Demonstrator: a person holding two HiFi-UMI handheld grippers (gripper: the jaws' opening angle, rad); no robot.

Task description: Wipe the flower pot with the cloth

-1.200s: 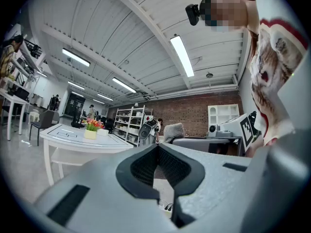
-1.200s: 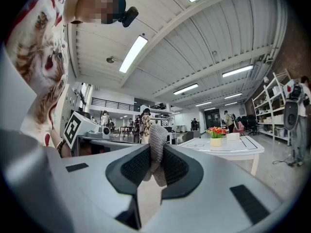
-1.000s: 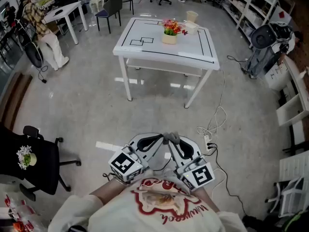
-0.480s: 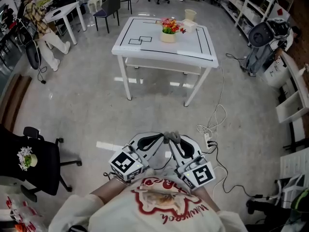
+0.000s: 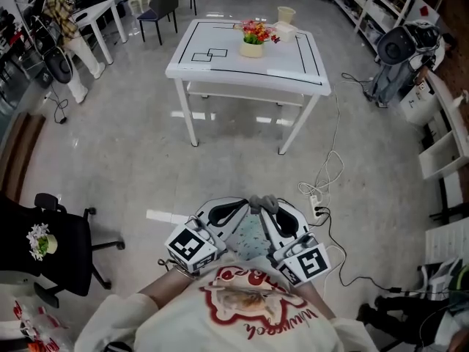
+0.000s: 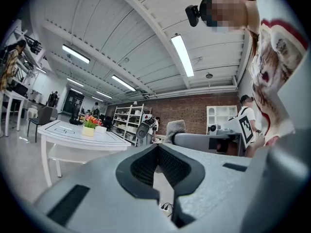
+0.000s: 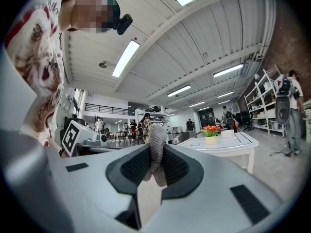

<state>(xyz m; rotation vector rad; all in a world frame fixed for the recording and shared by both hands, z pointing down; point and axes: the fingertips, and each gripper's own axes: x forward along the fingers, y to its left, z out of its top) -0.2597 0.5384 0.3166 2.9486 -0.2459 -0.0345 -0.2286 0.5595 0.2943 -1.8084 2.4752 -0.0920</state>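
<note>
No wiping yet: right gripper (image 7: 156, 160) fingers pinch the cloth (image 7: 156, 136), left gripper (image 6: 157, 149) fingers are together (empty), flower pot (image 5: 252, 49) stands far off.

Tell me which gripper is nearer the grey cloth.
Right. The right gripper has the cloth pinched in its jaws; the left gripper sits just beside it, jaws shut on nothing.

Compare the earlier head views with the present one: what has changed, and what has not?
Only the background person by the desks has stepped along. Both grippers stay side by side: right gripper shut on the grey cloth, left gripper shut, empty. The flower pot stays on the white table.
</note>
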